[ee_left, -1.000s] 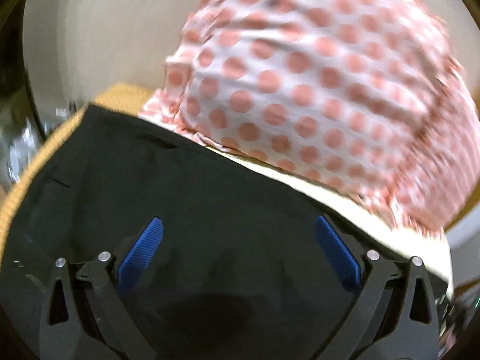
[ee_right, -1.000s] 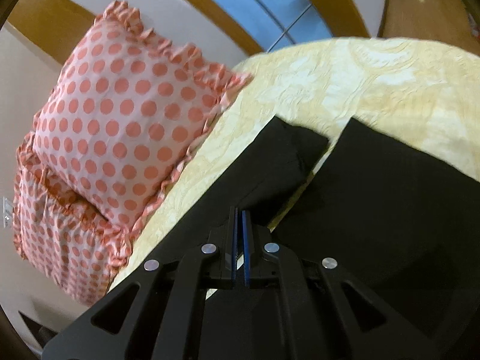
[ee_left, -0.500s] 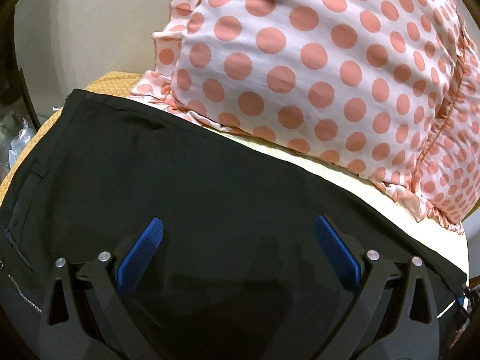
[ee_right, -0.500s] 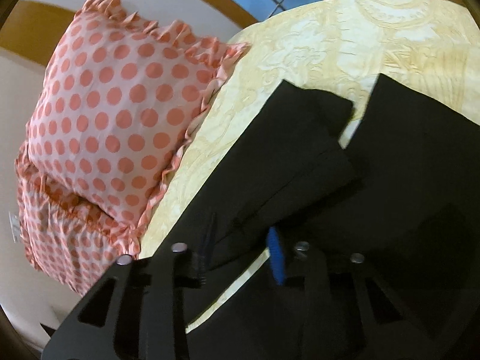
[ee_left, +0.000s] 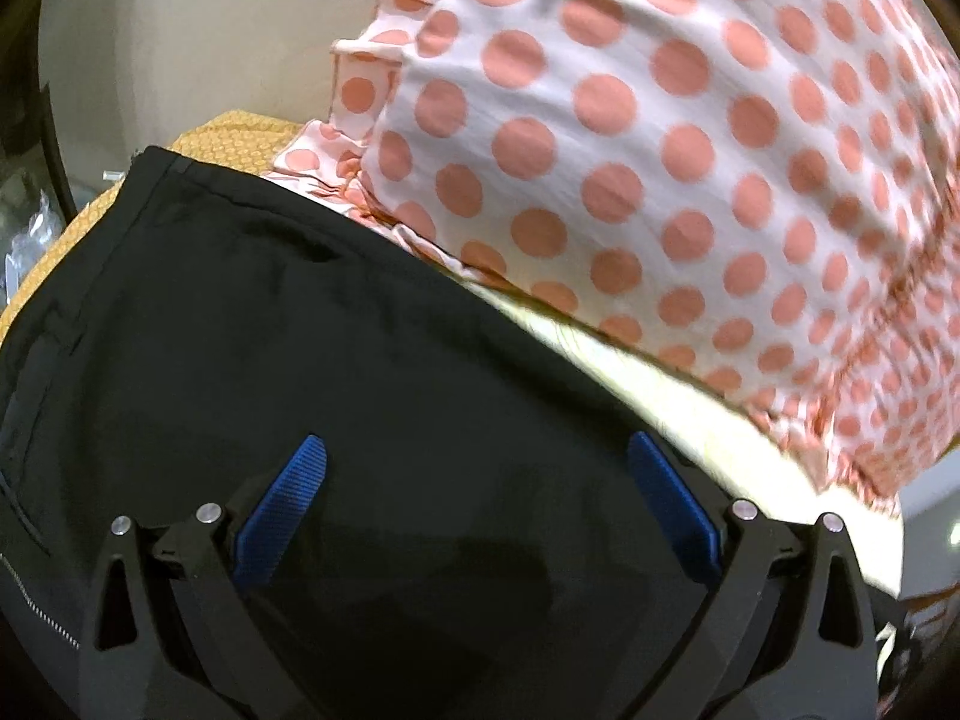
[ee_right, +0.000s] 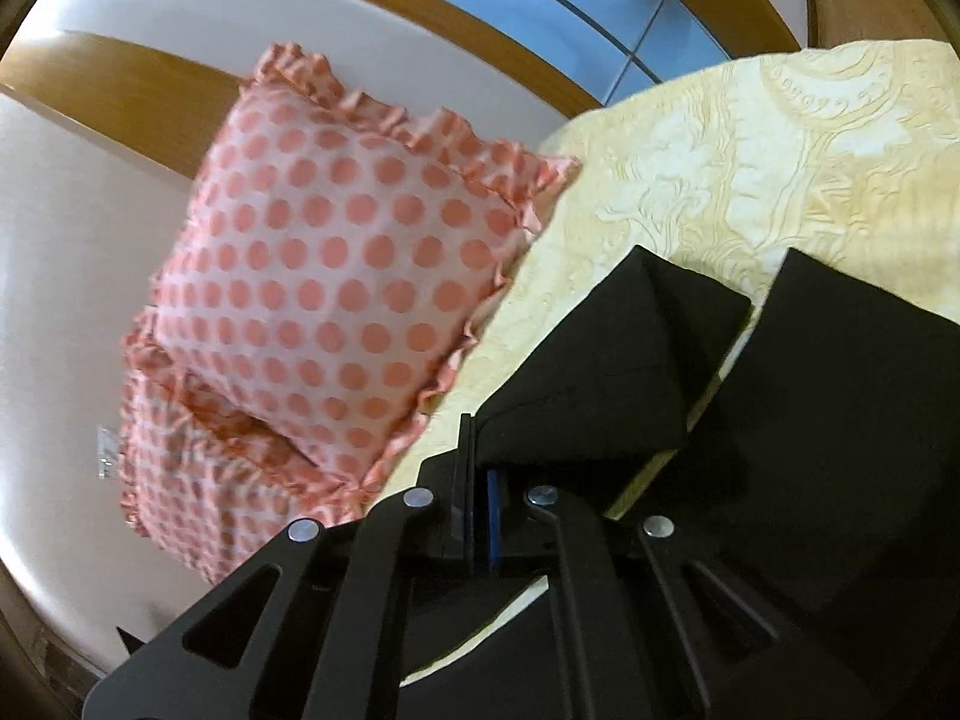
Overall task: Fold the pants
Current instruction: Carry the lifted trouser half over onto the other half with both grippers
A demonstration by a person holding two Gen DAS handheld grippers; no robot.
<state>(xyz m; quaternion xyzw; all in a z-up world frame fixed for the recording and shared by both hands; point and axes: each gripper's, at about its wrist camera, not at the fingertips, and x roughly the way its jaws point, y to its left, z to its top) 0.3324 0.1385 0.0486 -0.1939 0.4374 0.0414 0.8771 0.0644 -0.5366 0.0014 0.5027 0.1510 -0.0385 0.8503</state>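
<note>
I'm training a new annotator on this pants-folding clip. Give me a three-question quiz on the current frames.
1. True or false: the left gripper is open above the black pants.
2. The right gripper is: A) open, B) shut on a pants leg, C) holding the pillow.
3. What pattern does the pillow have?

Key: 1 true; 2 B; 3 polka dots.
</note>
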